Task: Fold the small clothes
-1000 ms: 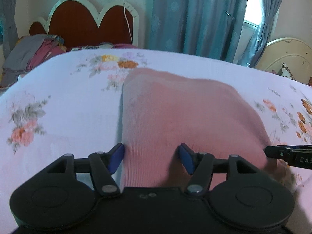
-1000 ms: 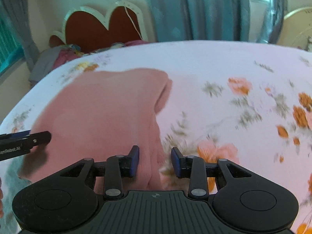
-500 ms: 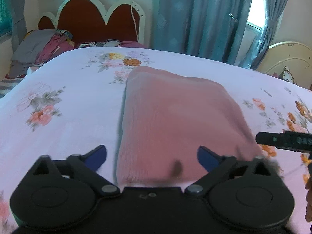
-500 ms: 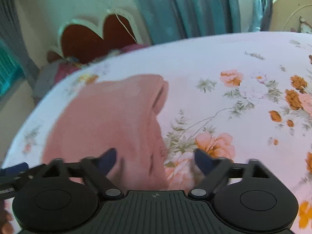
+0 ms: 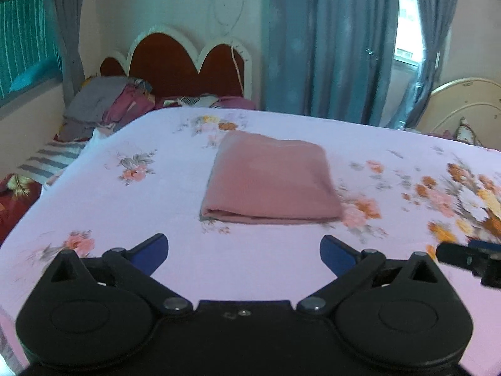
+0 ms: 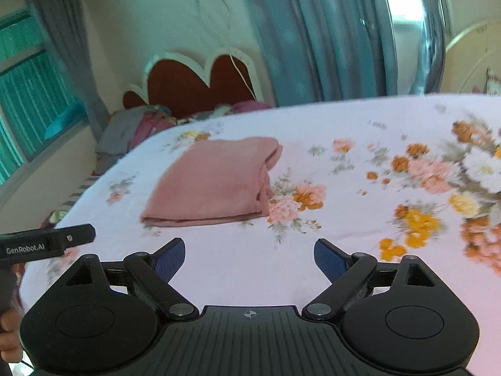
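Note:
A pink garment (image 5: 271, 178) lies folded into a flat rectangle on the floral bedsheet (image 5: 125, 219); it also shows in the right wrist view (image 6: 216, 181), with its layered edges on the right side. My left gripper (image 5: 243, 252) is open and empty, raised above the sheet and short of the garment's near edge. My right gripper (image 6: 249, 258) is open and empty, also back from the garment. Each gripper's side shows at the edge of the other's view.
A red heart-shaped headboard (image 5: 184, 62) and a pile of clothes (image 5: 106, 103) stand at the bed's far left. Blue curtains (image 5: 328, 40) hang behind. A cream bed frame (image 5: 463, 103) is at the far right. The bed's left edge drops off near a striped cloth (image 5: 50, 159).
Both grippers opened wide, let go of the pink garment and pulled back and up from it. The garment now lies folded and alone on the sheet.

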Motion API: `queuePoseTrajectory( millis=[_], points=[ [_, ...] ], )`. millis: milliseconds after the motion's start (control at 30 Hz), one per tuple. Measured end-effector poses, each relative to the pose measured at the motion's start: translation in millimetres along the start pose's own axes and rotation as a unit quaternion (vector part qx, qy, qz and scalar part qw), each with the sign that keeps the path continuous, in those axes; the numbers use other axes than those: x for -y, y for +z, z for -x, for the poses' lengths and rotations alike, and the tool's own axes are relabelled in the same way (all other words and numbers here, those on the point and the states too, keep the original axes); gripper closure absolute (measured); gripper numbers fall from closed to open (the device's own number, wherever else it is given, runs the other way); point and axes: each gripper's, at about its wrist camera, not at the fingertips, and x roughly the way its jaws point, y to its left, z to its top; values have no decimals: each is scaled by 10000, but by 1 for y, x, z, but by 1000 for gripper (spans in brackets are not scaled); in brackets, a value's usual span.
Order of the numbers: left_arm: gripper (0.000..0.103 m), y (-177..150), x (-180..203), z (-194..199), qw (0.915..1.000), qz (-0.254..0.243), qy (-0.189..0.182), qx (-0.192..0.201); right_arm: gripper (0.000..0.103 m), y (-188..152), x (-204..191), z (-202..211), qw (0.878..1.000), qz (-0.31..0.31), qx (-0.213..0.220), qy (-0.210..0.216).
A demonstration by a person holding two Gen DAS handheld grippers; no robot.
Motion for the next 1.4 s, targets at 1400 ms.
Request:
queuePoseTrajectory(
  millis=[1400],
  points=[
    [0,-36,18,86,9989,-350,297,133,0,-26,-49,98,9911,1012,824,-250]
  ],
)
